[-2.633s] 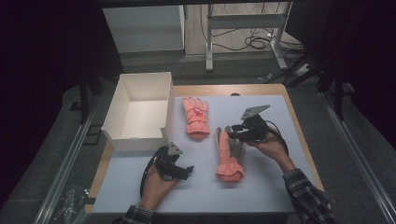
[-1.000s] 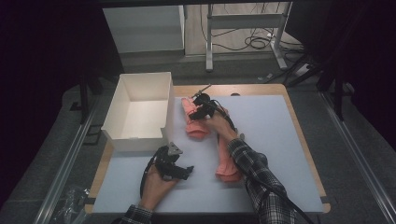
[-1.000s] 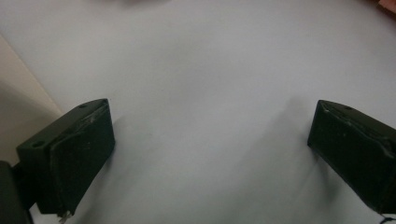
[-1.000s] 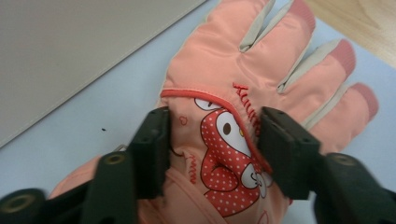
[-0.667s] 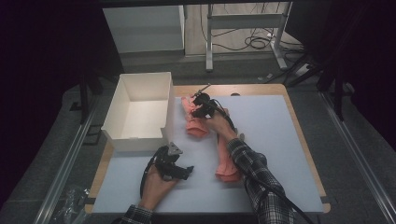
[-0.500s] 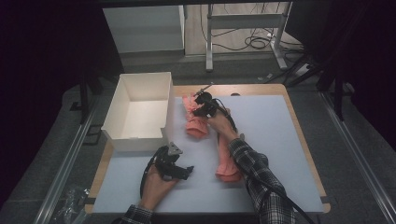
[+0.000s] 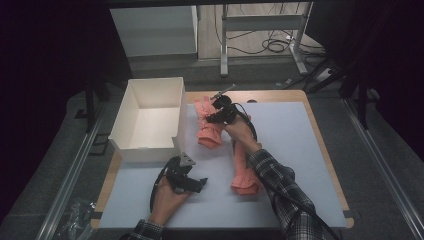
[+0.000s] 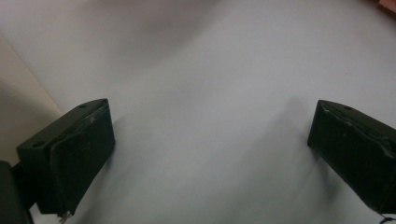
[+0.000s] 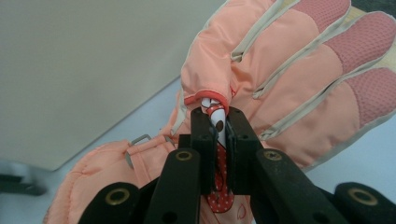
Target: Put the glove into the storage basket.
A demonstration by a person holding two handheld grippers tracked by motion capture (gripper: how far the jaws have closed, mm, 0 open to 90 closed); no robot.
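With the right claw (image 9: 218,135) pinching the red dotted patch (image 9: 218,186) on the far glove (image 7: 207,122), lift slowly toward the box (image 7: 150,117) (left claw (image 7: 192,184) spread, resting on the worktop (image 7: 295,150)).

Your right forearm hides part of the near glove (image 7: 245,170); the far glove (image 9: 289,70) is cut off at the right gripper view's edges, its patch's motif unreadable.
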